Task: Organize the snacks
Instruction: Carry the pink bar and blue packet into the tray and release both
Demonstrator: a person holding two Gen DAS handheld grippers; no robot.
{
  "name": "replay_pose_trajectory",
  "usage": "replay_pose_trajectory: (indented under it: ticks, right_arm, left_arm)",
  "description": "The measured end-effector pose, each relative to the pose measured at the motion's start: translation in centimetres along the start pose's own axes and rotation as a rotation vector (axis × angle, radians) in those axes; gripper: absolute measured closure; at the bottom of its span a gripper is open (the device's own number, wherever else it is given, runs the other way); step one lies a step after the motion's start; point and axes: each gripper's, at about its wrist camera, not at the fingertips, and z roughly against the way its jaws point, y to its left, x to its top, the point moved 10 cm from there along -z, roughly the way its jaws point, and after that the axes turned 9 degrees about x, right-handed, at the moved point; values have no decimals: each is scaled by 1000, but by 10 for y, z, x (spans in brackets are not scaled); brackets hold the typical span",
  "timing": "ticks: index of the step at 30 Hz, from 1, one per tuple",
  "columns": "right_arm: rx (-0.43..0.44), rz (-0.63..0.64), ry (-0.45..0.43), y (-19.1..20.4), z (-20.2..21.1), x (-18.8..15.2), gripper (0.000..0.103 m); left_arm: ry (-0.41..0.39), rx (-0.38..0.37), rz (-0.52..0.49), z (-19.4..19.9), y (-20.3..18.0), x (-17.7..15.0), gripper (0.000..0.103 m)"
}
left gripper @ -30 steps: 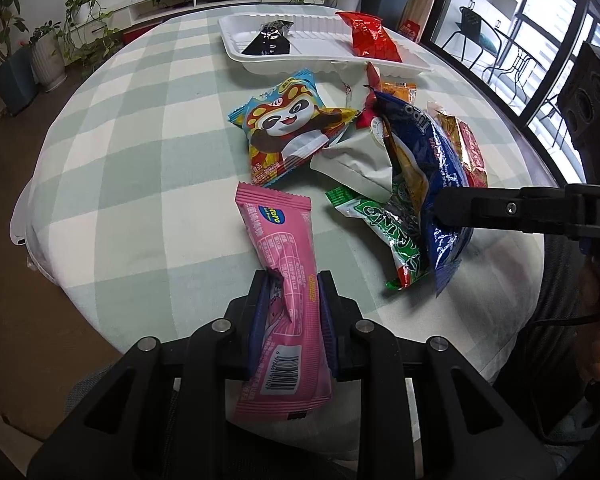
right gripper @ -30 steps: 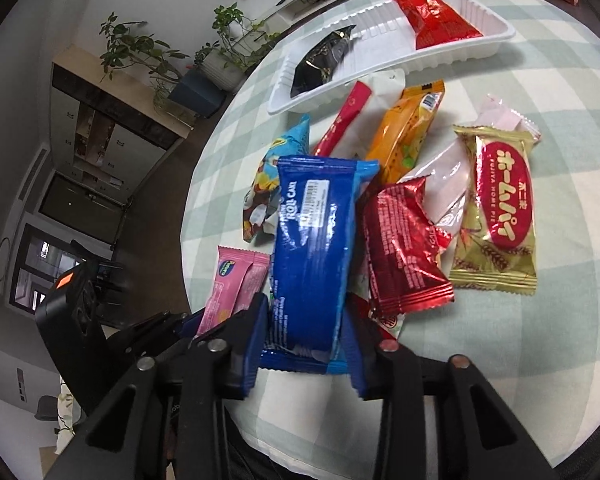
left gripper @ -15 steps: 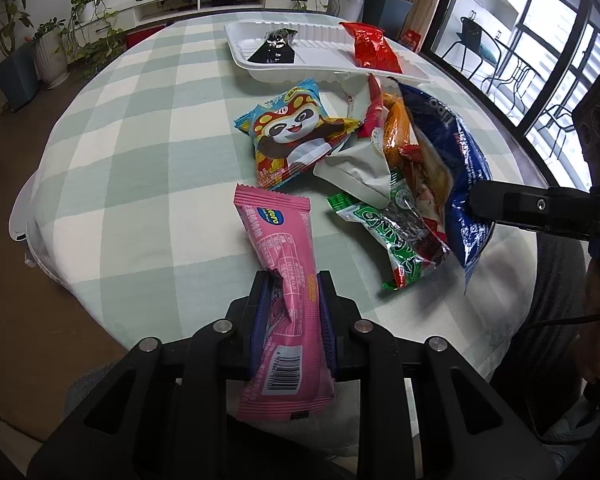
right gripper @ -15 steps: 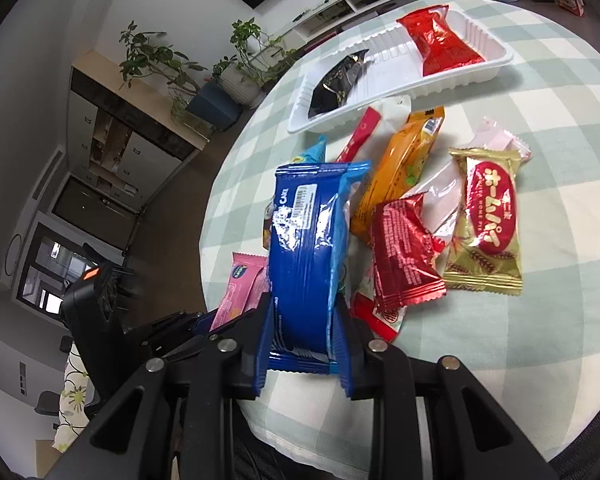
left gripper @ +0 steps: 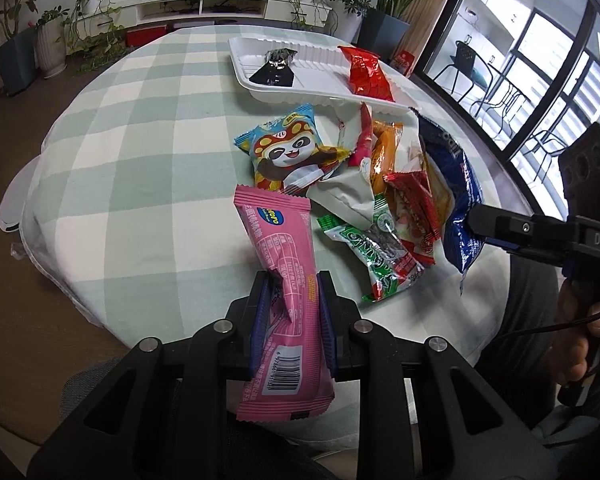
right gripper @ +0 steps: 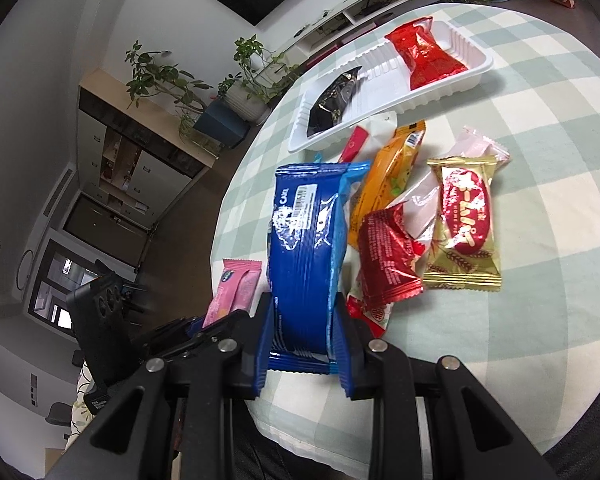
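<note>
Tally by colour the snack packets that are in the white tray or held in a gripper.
Black packet, in tray: 1
Red packet, in tray: 1
Pink packet, left gripper: 1
Blue packet, right gripper: 1
Total: 4

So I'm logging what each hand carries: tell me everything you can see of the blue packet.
The blue packet is a long, glossy foil-like wrapper with crimped ends, white print and a white barcode label near its far end. The right gripper is shut on its near end, the blue fingers pressing both long sides, so it juts forward above the table. The left wrist view shows it hanging beside the snack pile; whether it touches the pile is unclear.
</note>
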Motion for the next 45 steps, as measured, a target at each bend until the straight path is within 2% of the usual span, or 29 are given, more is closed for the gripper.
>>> replay_pose_trajectory:
  ticks: [9, 15, 20, 25, 28, 33, 37, 41, 45]
  right_arm:
    - [-5, -28, -48, -8, 21, 8, 73]
    - [-32, -54, -128, -26, 51, 32, 73]
    - [-77, -65, -217, -47, 91, 70, 73]
    - [-137, -16, -313, -54, 133, 121, 73]
    - [-150, 16, -344, -54, 145, 150, 73]
    - [-143, 81, -332, -45, 131, 197, 73]
    - [-132, 105, -278, -42, 97, 229, 73]
    - [-121, 130, -204, -41, 57, 248, 73]
    - [-127, 132, -119, -50, 18, 253, 73]
  left_arm:
    - [-41, -72, 63, 11, -3, 18, 82]
    - [-86, -88, 91, 21, 7, 51, 82]
    - [-149, -97, 118, 32, 24, 101, 82]
    - [-218, -74, 102, 41, 38, 165, 82]
    - [-245, -78, 94, 39, 40, 206, 82]
    - [-271, -79, 56, 24, 30, 265, 82]
    - [-253, -94, 37, -4, 20, 300, 82]
    - [-215, -99, 12, -37, 7, 315, 82]
    - [-163, -113, -3, -77, -3, 321, 82]
